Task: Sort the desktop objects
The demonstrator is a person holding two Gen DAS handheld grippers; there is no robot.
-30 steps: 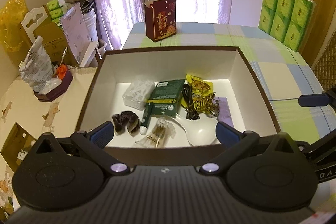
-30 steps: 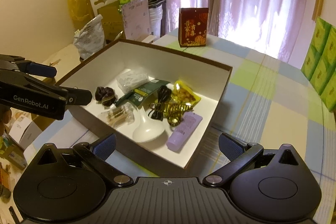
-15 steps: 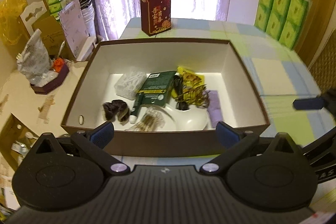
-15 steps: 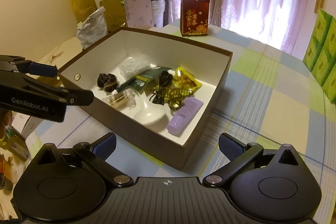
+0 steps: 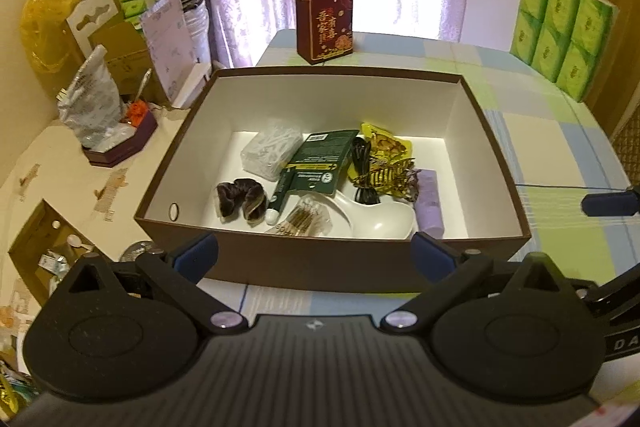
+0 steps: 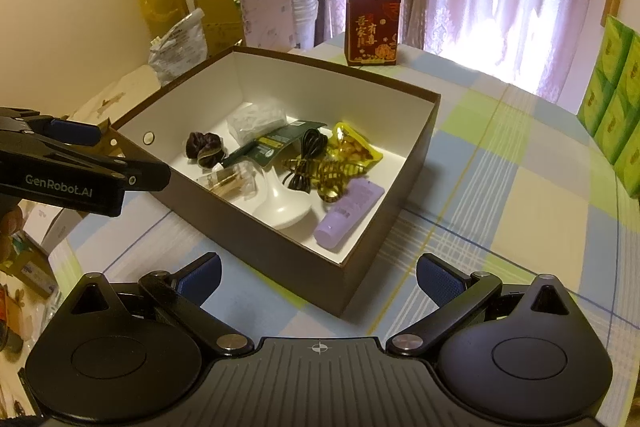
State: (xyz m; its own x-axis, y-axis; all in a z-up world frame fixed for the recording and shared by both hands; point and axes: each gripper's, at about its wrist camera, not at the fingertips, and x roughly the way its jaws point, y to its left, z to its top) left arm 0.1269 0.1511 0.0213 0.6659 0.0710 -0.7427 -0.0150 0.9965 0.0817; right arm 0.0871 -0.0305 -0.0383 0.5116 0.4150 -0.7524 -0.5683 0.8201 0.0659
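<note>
several small things lie in your brown box on the checked table, nearer its left edge: a purple tube by the right wall, a white scoop beside it, a black cable, a yellow snack packet, a green carton and a dark scrunchie toward the left wall. your left gripper hangs before the near wall, fingers spread wide, gripping nothing. your right gripper hovers off the box's near right corner, fingers likewise released.
</note>
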